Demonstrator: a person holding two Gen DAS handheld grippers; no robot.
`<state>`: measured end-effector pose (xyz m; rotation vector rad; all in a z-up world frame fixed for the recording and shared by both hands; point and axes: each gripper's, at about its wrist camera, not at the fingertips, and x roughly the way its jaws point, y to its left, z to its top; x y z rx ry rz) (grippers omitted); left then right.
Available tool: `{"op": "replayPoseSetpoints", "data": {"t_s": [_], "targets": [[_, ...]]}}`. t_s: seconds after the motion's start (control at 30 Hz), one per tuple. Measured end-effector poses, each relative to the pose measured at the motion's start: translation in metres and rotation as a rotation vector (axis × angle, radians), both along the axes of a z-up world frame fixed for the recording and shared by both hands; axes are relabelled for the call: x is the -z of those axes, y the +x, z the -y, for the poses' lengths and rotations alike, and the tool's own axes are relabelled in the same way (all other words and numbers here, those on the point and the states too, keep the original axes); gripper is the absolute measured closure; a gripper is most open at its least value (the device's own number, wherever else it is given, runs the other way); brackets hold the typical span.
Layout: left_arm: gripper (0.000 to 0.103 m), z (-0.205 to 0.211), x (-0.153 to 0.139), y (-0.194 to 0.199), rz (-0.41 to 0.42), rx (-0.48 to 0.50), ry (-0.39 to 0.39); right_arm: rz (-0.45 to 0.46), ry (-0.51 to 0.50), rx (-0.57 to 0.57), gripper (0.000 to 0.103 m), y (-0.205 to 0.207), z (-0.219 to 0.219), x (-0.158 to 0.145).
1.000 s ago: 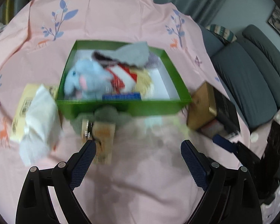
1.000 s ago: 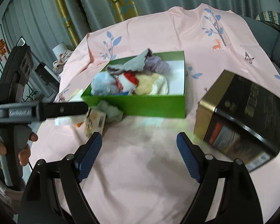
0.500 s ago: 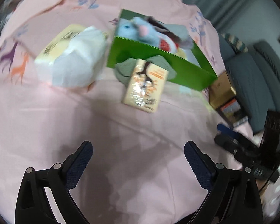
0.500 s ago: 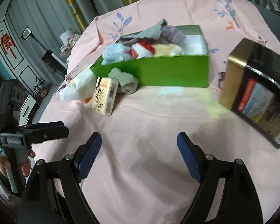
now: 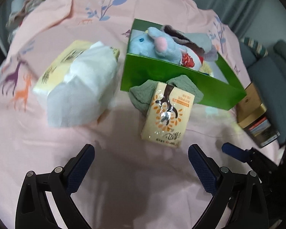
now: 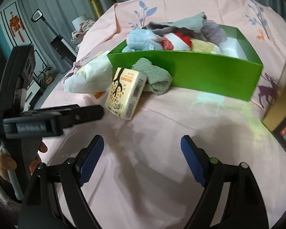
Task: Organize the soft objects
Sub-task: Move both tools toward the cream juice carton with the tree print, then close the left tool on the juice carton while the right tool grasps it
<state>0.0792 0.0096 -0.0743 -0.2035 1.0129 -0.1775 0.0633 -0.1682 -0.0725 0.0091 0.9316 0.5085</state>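
My next pick, I judge, is the small tissue pack (image 5: 166, 115), which lies half on the grey-green cloth (image 5: 143, 95) just outside the green box (image 5: 173, 76). To take it well I should come down over its short width with my left gripper (image 5: 141, 165), close on the two long sides rather than the glossy top, and lift straight up so the cloth underneath is not dragged along. The wrap looks slippery, so a firm, centred grip matters.

My left gripper hangs with its fingers (image 5: 82, 164) spread wide and empty; the tissue pack sits just above the gap between them, slightly right of centre in the left wrist view, near but not touching. My right gripper (image 6: 141, 162) is also wide and holds nothing; from its view the tissue pack (image 6: 126, 92) is in the upper left, well apart from it.

The green box already holds a blue plush toy (image 5: 154, 45) and other soft things. A large opened tissue bag (image 5: 82, 87) lies on the pink cloth-covered worktop (image 5: 124, 171) to the left of the box.
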Motion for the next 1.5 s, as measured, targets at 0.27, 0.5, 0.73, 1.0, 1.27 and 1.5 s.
{"op": "replayPoseSetpoints", "data": {"t_s": [0.27, 0.5, 0.73, 1.0, 1.27, 1.5], "targets": [[0.005, 0.013, -0.005, 0.022, 0.035, 0.043, 0.028, 0.016, 0.000, 0.001, 0.024, 0.013, -0.018, 0.006], [0.005, 0.022, -0.004, 0.033, 0.060, 0.084, 0.020, 0.032, -0.008, -0.007, 0.031, 0.025, -0.029, 0.003], [0.005, 0.022, 0.002, 0.039, 0.048, 0.118, -0.002, 0.035, -0.039, -0.029, 0.038, 0.031, -0.040, 0.007], [0.010, 0.023, 0.006, 0.040, 0.057, 0.147, -0.023, 0.014, -0.036, -0.042, 0.048, 0.038, -0.045, 0.012], [0.024, 0.021, 0.012, 0.040, 0.043, 0.139, -0.022, 0.003, -0.024, -0.052, 0.054, 0.042, -0.050, 0.014], [0.039, 0.020, 0.014, 0.037, 0.040, 0.156, -0.054, -0.009, -0.002, -0.072, 0.063, 0.043, -0.052, 0.015]]}}
